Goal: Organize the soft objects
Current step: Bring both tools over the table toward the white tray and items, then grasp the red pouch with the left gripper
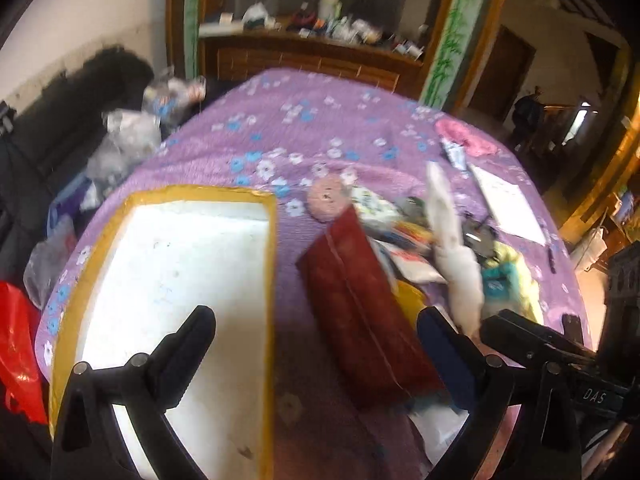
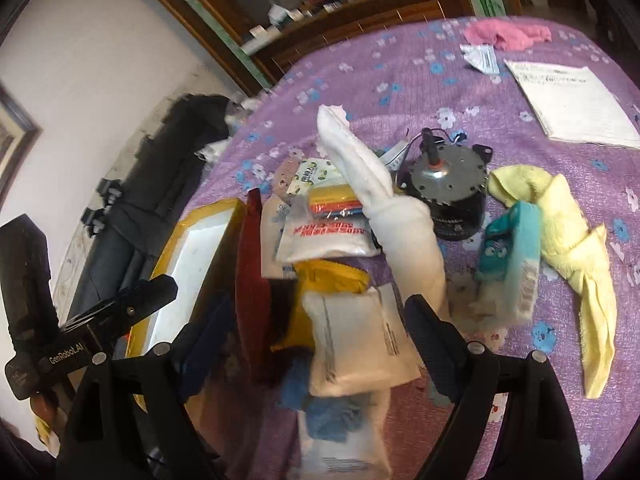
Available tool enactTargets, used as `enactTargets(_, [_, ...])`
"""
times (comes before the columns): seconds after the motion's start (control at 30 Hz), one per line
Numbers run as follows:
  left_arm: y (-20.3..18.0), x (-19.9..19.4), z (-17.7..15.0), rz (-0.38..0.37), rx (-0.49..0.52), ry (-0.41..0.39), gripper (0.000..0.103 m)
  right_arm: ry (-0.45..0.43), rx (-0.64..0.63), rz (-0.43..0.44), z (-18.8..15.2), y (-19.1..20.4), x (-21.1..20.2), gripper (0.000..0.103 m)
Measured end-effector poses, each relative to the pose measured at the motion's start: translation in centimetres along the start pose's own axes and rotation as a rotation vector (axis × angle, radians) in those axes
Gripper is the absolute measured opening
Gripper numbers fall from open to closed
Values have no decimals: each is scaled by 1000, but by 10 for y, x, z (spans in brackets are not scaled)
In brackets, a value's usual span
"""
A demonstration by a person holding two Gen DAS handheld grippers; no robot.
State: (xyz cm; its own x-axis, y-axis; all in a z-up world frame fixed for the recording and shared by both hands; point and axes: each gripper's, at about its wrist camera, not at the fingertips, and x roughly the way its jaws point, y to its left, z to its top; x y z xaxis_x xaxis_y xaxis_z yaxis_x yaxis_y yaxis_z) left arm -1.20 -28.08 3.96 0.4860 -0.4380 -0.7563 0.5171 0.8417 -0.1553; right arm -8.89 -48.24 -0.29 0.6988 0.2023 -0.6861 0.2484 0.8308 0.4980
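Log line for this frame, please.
left tool open over bed | right tool open over pile | white cloth ungrasped | white tray holds nothing

Left wrist view is looking down from close above the purple floral bedspread [image 1: 304, 128], facing the wooden headboard shelf [image 1: 312, 52] at the top of the frame, with the white yellow-rimmed tray [image 1: 180, 264] filling its lower left. Right wrist view is sitting just as near, tilting leftward, so the same shelf [image 2: 344, 12] is slanting across its upper middle. Both are sharing the tray [image 2: 196, 248], the dark red pouch [image 1: 360, 300] [image 2: 252, 288], the knotted white cloth [image 1: 456, 260] [image 2: 384, 204] and the pink cloth [image 1: 466, 138] [image 2: 508, 34].
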Motion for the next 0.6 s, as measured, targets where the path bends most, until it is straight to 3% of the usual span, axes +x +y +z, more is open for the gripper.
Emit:
enactTargets(0.1, [-18, -41, -33, 53, -3, -97, 102, -62, -20, 55, -27, -5, -22, 87])
enactTargets(0.17, [-33, -56, -47, 92, -7, -82, 102, -49, -16, 37, -40, -3, -35, 87])
enactTargets(0.27, [-48, -69, -63, 95, 23, -55, 102, -49, -21, 38, -59, -8, -56, 87])
enactTargets(0.37, [-50, -77, -74, 116, -10, -65, 102, -42, 3, 51, -75, -20, -66, 87])
enactTargets(0.6, [-44, -66, -78, 109, -37, -6, 102, -32, 36, 47, -87, -33, -67, 87])
